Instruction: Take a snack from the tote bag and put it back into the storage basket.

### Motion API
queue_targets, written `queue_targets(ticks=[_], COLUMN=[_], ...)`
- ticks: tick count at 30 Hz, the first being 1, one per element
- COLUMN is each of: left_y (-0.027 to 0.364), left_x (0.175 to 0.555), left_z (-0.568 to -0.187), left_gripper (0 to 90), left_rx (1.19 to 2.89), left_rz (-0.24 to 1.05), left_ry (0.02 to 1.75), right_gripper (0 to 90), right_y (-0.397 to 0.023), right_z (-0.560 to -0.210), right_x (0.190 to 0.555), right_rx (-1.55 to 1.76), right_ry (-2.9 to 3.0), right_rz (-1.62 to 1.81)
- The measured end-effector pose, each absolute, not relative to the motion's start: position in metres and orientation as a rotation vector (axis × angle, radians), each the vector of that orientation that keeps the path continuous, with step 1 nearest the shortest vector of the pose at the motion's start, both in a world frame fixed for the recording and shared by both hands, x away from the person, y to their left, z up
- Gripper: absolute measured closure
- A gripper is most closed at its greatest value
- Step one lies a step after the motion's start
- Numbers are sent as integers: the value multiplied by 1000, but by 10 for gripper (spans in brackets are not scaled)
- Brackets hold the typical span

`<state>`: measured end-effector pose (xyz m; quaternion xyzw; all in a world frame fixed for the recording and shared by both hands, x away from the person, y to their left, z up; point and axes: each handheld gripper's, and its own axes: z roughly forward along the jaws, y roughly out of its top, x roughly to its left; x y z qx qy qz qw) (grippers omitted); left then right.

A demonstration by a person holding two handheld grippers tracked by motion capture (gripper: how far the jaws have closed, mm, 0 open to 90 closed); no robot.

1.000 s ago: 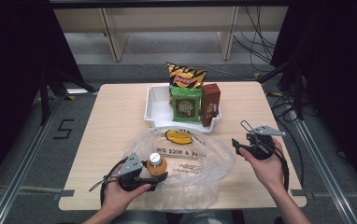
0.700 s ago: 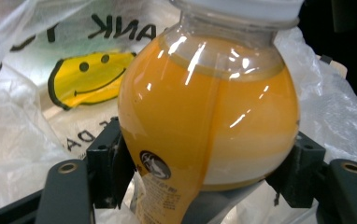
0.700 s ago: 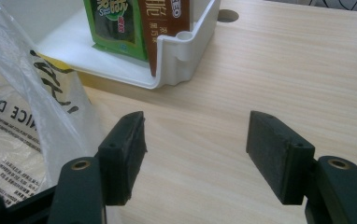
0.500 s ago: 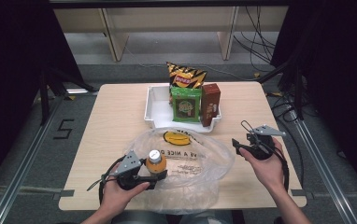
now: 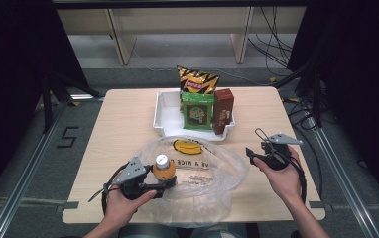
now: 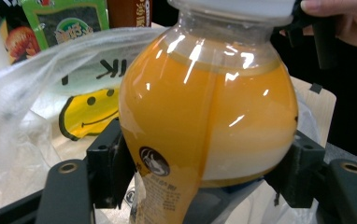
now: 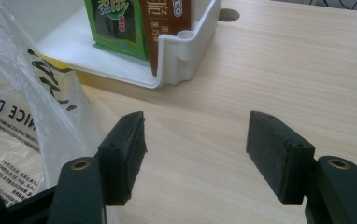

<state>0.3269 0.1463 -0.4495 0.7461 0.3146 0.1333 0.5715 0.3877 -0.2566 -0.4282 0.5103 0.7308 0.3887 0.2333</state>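
A: Where is free room on the table (image 5: pixel 123 124)?

B: The left part is bare wood, up to its left edge. The white tray (image 5: pixel 163 115) stands at the far middle with snack packs inside. The clear plastic bag (image 5: pixel 212 166) spreads over the near middle and hangs over the near edge.

A: And the juice bottle (image 5: pixel 163 168)?

B: It stands upright over the bag's left part, white cap up, long axis vertical. The left gripper (image 5: pixel 158 187) has it clamped, one pad on each side of the round body.

A: The right gripper (image 5: pixel 253 154)?

B: It is beside the bag's right edge, above bare wood, jaws wide apart and holding nothing.
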Motion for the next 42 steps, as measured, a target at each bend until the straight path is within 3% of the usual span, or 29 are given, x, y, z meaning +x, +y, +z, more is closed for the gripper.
queue_targets(ticks=[42], left_y=[143], left_x=[353], left_z=[-412], left_gripper=[321], left_rx=[1698], left_rz=[355], left_ry=[711], right_gripper=[381], right_y=[-251], right_z=[-428], right_x=[384], right_rx=[1458], right_ry=[2003], right_rz=[1061])
